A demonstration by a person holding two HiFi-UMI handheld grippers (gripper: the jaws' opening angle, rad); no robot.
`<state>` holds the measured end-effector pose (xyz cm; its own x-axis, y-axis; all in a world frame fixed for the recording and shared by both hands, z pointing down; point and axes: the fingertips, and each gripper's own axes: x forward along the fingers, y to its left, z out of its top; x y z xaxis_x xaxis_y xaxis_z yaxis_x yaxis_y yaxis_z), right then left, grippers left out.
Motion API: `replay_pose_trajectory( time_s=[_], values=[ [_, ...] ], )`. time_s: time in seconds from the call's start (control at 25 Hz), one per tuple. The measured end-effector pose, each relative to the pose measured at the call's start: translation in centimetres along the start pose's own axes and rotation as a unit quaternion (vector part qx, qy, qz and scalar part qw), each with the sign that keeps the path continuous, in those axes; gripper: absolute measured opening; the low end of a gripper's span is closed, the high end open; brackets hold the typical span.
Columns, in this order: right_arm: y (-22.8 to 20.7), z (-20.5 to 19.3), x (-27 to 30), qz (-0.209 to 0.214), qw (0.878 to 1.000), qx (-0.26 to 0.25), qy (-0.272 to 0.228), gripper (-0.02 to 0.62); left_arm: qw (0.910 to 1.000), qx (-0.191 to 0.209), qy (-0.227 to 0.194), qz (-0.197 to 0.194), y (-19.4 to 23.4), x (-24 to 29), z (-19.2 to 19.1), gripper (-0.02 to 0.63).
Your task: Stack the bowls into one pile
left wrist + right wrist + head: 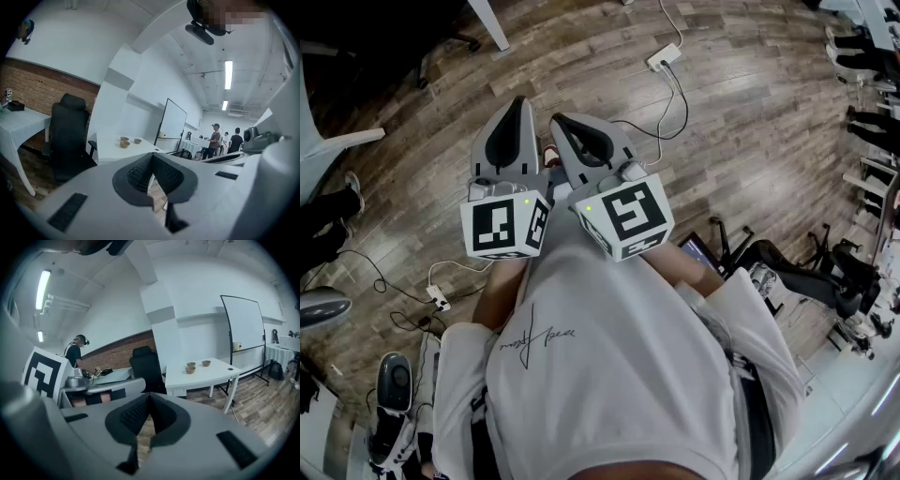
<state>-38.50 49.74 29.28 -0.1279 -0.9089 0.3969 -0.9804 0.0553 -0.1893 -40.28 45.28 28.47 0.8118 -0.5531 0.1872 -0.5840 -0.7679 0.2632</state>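
**Stacking task, both hand-held grippers well apart from the desk.** A person in a white shirt (609, 375) is holding the left hand-held gripper (514, 117) and the right hand-held gripper (572, 131) side by side in front of the chest, over a wooden floor (750, 122). Each one is showing its marker cube (504, 225) to the head view.

In the left gripper view, the left hand-held gripper (151, 158) is keeping its ribbed pads (136, 176) together at the tip, with nothing between them. In the right gripper view, the right hand-held gripper (149, 397) is likewise closed and empty.

3 brown bowls (190, 370) are standing on the white desk (211, 376), near its middle. 2 of them are sitting close together and the 3rd (206, 363) is a little apart. The same bowls (124, 144) are appearing small on the desk (112, 152) in the left gripper view.

A black office chair (145, 366) is standing just beside the desk, and a whiteboard (243, 324) is standing behind it.
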Motion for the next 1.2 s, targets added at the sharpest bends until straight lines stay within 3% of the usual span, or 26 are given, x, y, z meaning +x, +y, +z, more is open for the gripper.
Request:
replay_pose_trajectory(
  time_s=[0.48,0.88,1.2],
  values=[
    [1.7,-1.1,0.1,0.025,1.0,0.007,0.015,0.005,0.9997,-0.026,0.0,-0.001,0.2,-0.9,-0.6,0.006],
    [0.2,-1.9,-0.1,0.025,0.998,0.038,0.031,0.005,0.9985,-0.055,0.003,0.001,-0.3,-0.2,-1.1,0.006],
    [-1.9,-1.9,-0.9,0.06,0.997,0.034,0.033,0.005,0.9972,-0.069,-0.001,0.03,-2.1,1.1,-1.6,0.006]
  ],
)
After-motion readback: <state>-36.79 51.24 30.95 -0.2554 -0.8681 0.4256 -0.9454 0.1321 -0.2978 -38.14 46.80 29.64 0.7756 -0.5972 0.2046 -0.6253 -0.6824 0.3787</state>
